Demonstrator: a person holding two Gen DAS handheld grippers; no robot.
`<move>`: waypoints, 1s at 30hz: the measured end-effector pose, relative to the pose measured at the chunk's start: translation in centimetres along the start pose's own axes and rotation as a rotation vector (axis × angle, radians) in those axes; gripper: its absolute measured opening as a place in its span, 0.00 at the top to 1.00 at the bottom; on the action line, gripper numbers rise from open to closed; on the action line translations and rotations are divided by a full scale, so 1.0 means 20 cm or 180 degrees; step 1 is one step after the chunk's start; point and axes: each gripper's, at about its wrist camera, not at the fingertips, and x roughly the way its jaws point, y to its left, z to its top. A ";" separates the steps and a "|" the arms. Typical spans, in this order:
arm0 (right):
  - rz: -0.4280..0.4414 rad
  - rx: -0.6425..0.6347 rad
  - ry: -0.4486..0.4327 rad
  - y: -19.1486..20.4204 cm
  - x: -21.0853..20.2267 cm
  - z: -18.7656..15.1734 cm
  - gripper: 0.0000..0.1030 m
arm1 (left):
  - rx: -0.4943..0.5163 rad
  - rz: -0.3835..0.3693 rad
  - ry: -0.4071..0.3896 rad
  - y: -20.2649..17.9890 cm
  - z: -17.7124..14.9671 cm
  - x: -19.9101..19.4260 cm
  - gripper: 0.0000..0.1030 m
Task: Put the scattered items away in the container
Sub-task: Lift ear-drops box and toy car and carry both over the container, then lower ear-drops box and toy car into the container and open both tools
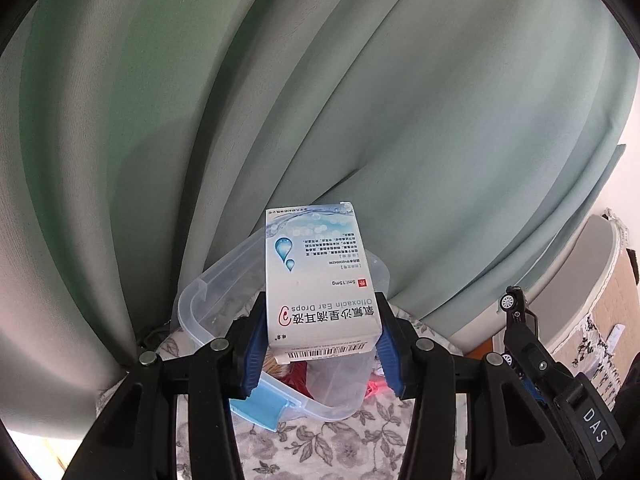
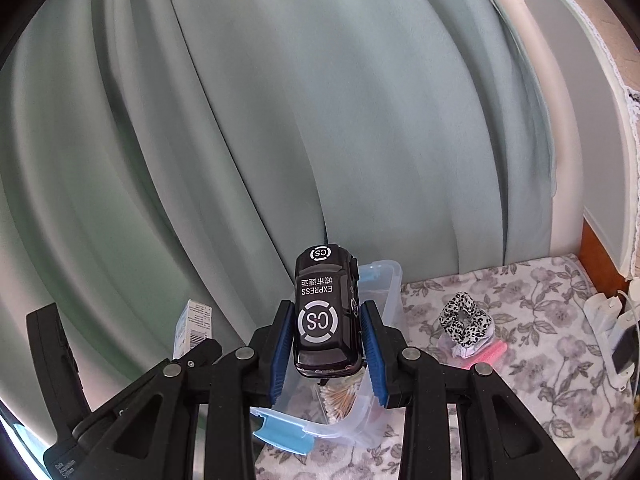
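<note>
- Green curtain [image 1: 360, 100] fills the background in both views; floral cloth [image 2: 520, 360] covers the surface under my grippers.
- Left wrist view: my left gripper [image 1: 322, 344] is clamped on the ear drops box [image 1: 316, 280], blue pads pressing both long sides, barcode end nearest the camera, box held above the container [image 1: 200, 304].
- Container is clear plastic with a blue latch [image 1: 260, 406] on its near rim; something red lies inside under the box, too hidden to name.
- Far right of that view: my right gripper's black body, and a cloth-covered object [image 1: 600, 280] beyond it.
- Right wrist view, far left: the left gripper's body with the ear drops box [image 2: 194, 326] sticking up from it.
- Centre: my right gripper [image 2: 326, 354] grasps the black toy car [image 2: 324, 312], "CS" and "EXPRESS" printed on its roof, pads on both flanks, car lifted over the container [image 2: 380, 280].
- Cotton swabs [image 2: 338, 394] sit inside the container below the car.
- Right of the container, on the cloth: a leopard-print scrunchie [image 2: 464, 324] on a clear packet, with a pink item [image 2: 486, 354] just beside it.
- Far right edge: white cables and a charger [image 2: 616, 332].
</note>
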 end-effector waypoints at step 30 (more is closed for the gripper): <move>-0.0088 -0.0131 0.0854 -0.03 0.51 -0.27 0.65 | -0.0265 0.0270 0.0485 0.14 -0.09 0.41 0.51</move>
